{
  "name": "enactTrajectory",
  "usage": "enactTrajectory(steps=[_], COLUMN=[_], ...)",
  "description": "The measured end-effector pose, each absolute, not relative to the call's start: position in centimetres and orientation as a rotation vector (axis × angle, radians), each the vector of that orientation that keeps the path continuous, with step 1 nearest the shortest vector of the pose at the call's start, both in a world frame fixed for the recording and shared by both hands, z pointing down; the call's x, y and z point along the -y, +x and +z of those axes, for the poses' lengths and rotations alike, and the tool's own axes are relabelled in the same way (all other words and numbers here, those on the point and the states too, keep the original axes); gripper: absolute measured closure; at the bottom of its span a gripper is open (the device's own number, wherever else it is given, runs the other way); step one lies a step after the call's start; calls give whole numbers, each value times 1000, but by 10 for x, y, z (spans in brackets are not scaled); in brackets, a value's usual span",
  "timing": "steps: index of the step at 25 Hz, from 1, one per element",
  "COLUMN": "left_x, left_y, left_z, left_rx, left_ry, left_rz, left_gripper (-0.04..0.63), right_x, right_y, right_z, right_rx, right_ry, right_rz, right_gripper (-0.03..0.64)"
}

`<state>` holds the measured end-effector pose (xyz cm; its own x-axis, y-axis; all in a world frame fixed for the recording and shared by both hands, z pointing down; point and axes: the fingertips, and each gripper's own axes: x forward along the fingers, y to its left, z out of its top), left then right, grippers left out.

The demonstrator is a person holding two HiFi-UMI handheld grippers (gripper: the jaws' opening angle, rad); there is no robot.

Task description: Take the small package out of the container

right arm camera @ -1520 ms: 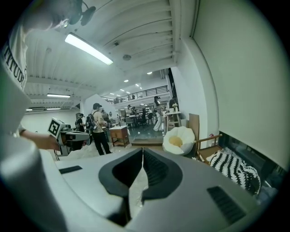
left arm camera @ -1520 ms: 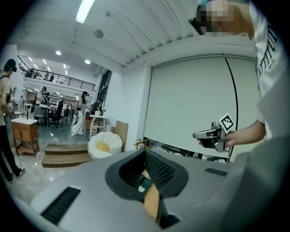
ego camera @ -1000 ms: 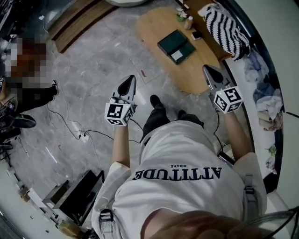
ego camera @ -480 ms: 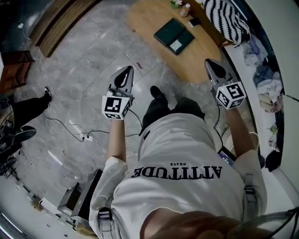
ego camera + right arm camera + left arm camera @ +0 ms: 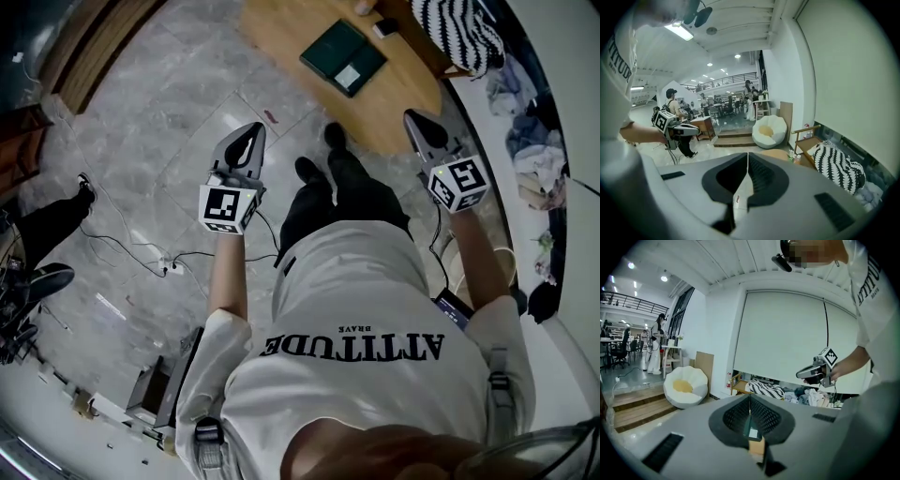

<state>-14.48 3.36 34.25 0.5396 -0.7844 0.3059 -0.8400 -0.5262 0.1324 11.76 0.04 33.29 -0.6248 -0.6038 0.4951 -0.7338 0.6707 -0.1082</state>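
nothing is done yet, by my reading. the wooden table [image 5: 394, 103] lies ahead, the dark green container [image 5: 336, 54] on it, its small package not distinguishable. left tongs [image 5: 249, 134] and right tongs [image 5: 414, 119] are pressed together, empty, well apart from it.

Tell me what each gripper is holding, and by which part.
Nothing is held. The left gripper and the right gripper both have their jaws together with nothing between them.
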Motion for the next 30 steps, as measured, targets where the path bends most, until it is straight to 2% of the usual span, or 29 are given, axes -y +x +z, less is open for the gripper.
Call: enactTrajectory(steps=[11,30], left_x=[22,83], left_y=[-121,-95], left_z=[384,530], left_rx=[1414,1459], left_ry=[2407,2158], left_rz=[311,307], left_gripper=[572,572], right_x=[75,149], right_y=[127,119], right_z=[400,608], right_rx=[2420,2246], right_ry=[838,431], right_rz=[464,435], right_gripper=[595,594])
